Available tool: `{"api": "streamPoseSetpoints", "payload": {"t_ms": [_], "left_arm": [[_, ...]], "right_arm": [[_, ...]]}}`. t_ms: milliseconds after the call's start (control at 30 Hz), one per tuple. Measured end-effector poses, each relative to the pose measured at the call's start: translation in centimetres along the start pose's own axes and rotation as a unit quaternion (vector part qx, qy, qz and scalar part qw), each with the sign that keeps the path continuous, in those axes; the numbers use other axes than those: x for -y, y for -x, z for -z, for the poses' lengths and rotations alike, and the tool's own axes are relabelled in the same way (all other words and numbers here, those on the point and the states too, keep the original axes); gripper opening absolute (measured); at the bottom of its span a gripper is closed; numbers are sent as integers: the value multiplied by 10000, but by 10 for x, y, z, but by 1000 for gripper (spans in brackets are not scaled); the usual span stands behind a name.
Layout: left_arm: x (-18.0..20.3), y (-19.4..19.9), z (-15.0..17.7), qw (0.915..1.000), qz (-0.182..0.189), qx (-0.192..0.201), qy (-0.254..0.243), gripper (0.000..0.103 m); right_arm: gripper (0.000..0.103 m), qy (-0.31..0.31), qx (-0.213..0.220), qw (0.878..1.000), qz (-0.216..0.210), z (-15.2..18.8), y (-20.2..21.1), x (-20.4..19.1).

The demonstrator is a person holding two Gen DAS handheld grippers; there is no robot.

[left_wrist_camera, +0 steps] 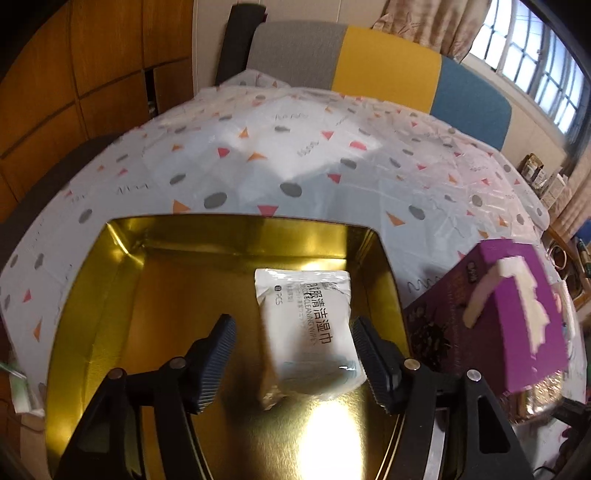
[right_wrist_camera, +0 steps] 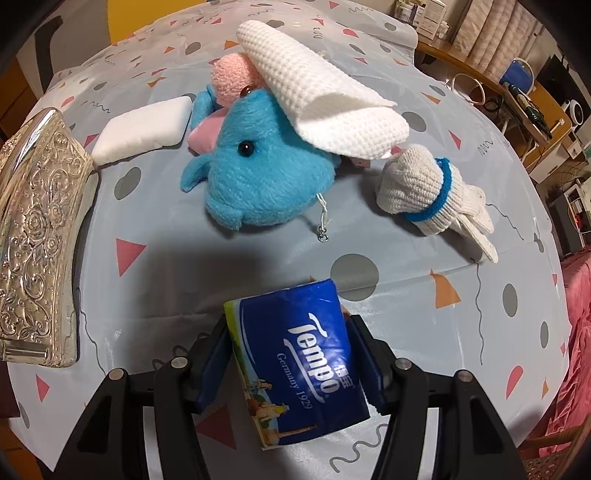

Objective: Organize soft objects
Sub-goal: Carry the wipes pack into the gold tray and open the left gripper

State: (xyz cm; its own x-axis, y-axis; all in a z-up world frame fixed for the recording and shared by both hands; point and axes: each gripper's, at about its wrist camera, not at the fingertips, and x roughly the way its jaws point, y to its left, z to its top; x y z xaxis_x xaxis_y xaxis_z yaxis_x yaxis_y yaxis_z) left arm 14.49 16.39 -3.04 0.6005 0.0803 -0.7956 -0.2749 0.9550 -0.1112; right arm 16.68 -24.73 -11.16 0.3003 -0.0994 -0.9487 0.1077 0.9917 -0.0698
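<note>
Left gripper (left_wrist_camera: pixel 291 363) stood spread over the gold tin (left_wrist_camera: pixel 122 258), wipes pack (left_wrist_camera: pixel 306 325) loose between pads, lying on tin floor. Best to lift straight up, no snagging the pack. Right gripper (right_wrist_camera: pixel 291 363) pinched the Tempo tissue pack (right_wrist_camera: pixel 295 354); farther off lay blue plush (right_wrist_camera: pixel 266 177), glove (right_wrist_camera: pixel 424 188), white cloth (right_wrist_camera: pixel 317 85).

A table (left_wrist_camera: pixel 314 162) fills both views under a pale cloth printed with grey dots and pink and orange triangles. Behind it stands a chair (left_wrist_camera: pixel 384 70) — its back panelled grey, yellow and blue. Beyond that, a barred window (left_wrist_camera: pixel 539 55) with a curtain (left_wrist_camera: pixel 424 22) and wooden panelling (left_wrist_camera: pixel 92 74) at left.
</note>
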Motion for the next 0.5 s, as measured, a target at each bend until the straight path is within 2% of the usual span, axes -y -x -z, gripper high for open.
{"api": "streamPoseSetpoints", "payload": {"t_ms": [267,500], "left_arm": [[8,48,14,9981,199,512,-289,72],[10,67,28,9971,343,555,-390,74]], "right_arm": [[61,32,18,10000,-3,-2,-2,2],[59,100,55,9999,-7,-3,-2,3]]}}
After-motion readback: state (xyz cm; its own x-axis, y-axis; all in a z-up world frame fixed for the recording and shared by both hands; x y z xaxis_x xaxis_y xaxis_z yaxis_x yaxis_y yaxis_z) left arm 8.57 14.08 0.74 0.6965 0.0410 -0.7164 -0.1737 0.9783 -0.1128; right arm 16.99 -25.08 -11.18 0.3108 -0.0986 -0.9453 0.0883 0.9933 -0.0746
